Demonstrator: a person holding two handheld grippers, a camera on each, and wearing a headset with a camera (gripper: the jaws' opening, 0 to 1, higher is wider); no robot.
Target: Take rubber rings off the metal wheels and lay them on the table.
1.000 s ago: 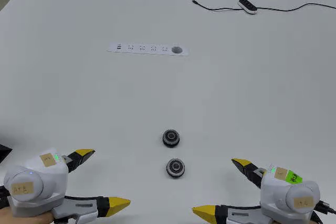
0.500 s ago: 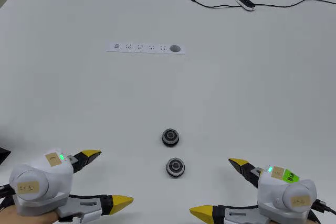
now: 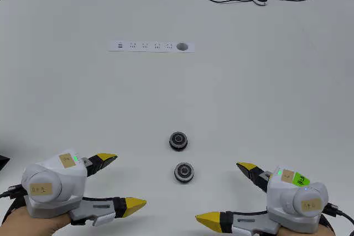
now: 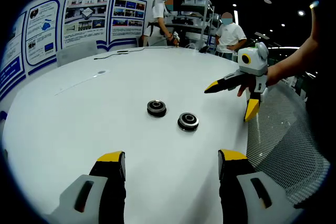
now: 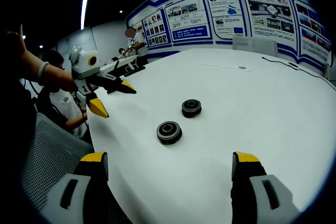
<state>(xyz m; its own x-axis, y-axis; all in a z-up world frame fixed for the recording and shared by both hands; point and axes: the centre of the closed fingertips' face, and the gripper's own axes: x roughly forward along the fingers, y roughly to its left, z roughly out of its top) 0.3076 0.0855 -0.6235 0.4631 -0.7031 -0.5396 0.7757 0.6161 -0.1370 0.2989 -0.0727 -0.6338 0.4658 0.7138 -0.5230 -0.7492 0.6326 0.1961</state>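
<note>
The left hand-held gripper (image 3: 123, 181) and right hand-held gripper (image 3: 222, 193) are white with black, yellow-tipped jaws and tan labels (image 3: 67, 160); the right adds a green sticker (image 3: 301, 180). Between them, the near wheel (image 3: 184, 172) and far wheel (image 3: 178, 141) are black with silvery hubs, on a white tabletop (image 3: 249, 92).

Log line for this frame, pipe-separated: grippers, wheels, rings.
left gripper open, empty | right gripper open, empty | near wheel, far wheel apart on table, untouched | rubber rings on both
</note>
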